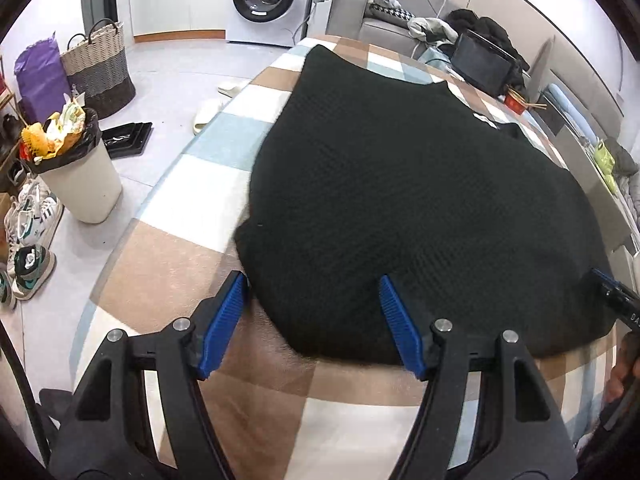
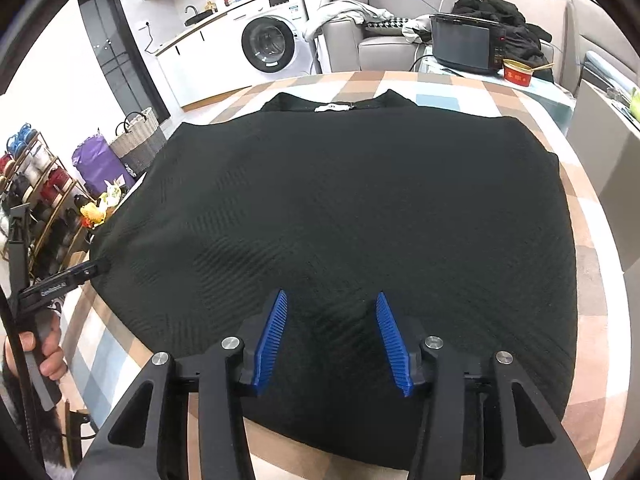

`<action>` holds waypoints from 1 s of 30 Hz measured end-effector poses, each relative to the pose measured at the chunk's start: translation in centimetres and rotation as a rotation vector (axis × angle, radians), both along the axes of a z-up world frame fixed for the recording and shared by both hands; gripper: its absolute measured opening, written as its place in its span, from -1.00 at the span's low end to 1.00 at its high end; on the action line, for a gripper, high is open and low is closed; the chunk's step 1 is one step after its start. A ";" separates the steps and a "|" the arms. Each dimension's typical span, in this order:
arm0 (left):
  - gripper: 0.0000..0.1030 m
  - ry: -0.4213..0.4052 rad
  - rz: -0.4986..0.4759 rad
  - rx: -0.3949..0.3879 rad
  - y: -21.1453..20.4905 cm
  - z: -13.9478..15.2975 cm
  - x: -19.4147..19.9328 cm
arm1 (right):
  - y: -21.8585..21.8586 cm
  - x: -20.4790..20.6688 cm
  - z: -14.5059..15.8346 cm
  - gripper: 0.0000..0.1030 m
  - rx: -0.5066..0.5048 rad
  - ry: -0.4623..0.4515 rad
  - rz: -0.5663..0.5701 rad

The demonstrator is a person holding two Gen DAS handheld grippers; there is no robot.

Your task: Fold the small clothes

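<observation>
A black knit garment (image 1: pixel 400 200) (image 2: pixel 340 208) lies spread on a table with a checked cloth (image 1: pixel 168 264) (image 2: pixel 440 80). Its collar with a white label (image 2: pixel 334 107) peeks out past a folded top layer at the far side. My left gripper (image 1: pixel 312 280) stands open at the garment's near left corner; fabric lies between its blue pads (image 1: pixel 224 320) without being pinched. In the right wrist view the left gripper (image 2: pixel 88 270) shows at the garment's left edge. My right gripper (image 2: pixel 332 296) is open over the near hem, holding nothing, and its tip (image 1: pixel 612 284) shows at the right edge of the left wrist view.
A black box-shaped appliance (image 2: pixel 464 44) and a red bowl with chopsticks (image 2: pixel 518 72) stand at the table's far right. On the floor to the left are a full waste bin (image 1: pixel 76 176), shoes (image 1: pixel 32 240), slippers (image 1: pixel 208 112) and a woven basket (image 1: pixel 100 68). A washing machine (image 1: pixel 264 0) stands behind.
</observation>
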State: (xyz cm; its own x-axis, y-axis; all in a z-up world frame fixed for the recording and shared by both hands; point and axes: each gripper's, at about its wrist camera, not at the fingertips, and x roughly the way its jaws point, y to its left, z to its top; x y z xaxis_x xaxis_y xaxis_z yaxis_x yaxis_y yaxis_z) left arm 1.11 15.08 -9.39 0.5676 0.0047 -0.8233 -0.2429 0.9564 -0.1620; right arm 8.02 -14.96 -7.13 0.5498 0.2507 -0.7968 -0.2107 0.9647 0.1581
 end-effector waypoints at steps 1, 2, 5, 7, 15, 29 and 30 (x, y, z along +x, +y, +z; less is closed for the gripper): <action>0.27 -0.001 -0.002 0.005 -0.3 -0.1 0.4 | 0.0 -0.1 0.0 -0.01 0.000 -0.001 0.000; 0.28 0.000 -0.007 0.007 -0.5 -0.2 0.6 | -0.1 -0.2 0.0 0.00 0.001 -0.001 -0.003; 0.32 0.000 -0.012 0.012 -1.1 -0.6 2.4 | -0.2 -0.2 -0.1 0.00 -0.005 0.005 -0.007; 0.35 -0.003 -0.014 0.007 -1.3 -0.6 3.0 | -0.2 -0.1 -0.2 0.00 -0.012 0.008 -0.007; 0.59 -0.007 -0.020 0.050 -2.5 -1.0 5.6 | 0.4 -0.1 0.0 0.02 -0.024 0.007 -0.006; -0.61 -0.146 -0.107 -0.057 -3.3 1.9 6.1 | 1.2 0.1 0.0 0.35 -0.021 0.004 0.013; -0.61 -0.162 -0.121 -0.053 -3.4 2.7 6.0 | 1.1 0.1 0.1 0.38 -0.018 0.001 0.014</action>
State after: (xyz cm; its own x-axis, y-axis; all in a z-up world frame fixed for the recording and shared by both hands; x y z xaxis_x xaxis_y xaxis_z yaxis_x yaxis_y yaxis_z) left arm 7.16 11.64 -6.66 0.6868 -0.1121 -0.7182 -0.0934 0.9662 -0.2401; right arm 8.08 -13.83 -7.04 0.5459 0.2442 -0.8015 -0.2238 0.9643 0.1414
